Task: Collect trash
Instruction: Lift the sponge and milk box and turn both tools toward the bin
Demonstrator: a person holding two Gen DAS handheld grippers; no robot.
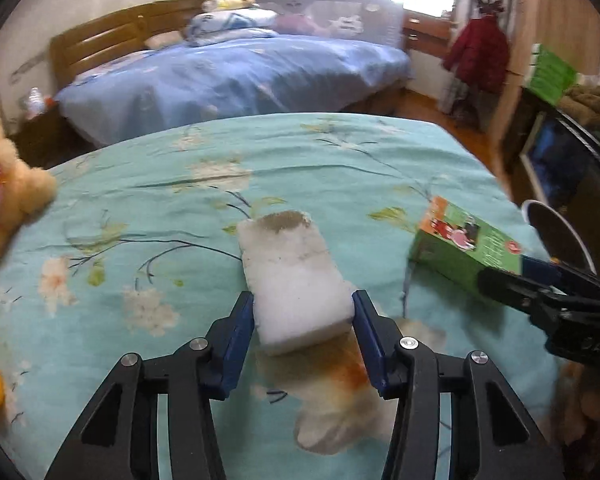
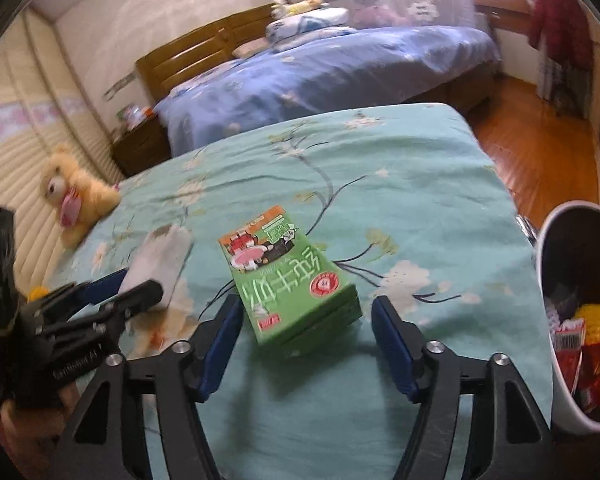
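A dirty white sponge block (image 1: 296, 280) lies on the teal flowered bedspread (image 1: 180, 184). My left gripper (image 1: 304, 312) is closed around its near end, both blue pads touching its sides. It also shows in the right wrist view (image 2: 158, 266). A green milk carton (image 2: 290, 280) lies flat on the bedspread; my right gripper (image 2: 306, 316) is open with its fingers on either side of the carton's near end, not touching. The carton also shows in the left wrist view (image 1: 470, 246). A white trash bin (image 2: 552, 280) with wrappers inside stands at the bed's right edge.
A yellow plush bear (image 2: 74, 192) sits at the bed's left side. A stained patch (image 1: 340, 384) marks the bedspread under my left gripper. A blue bed (image 1: 236, 76) stands beyond, with wooden floor (image 2: 540, 152) to the right.
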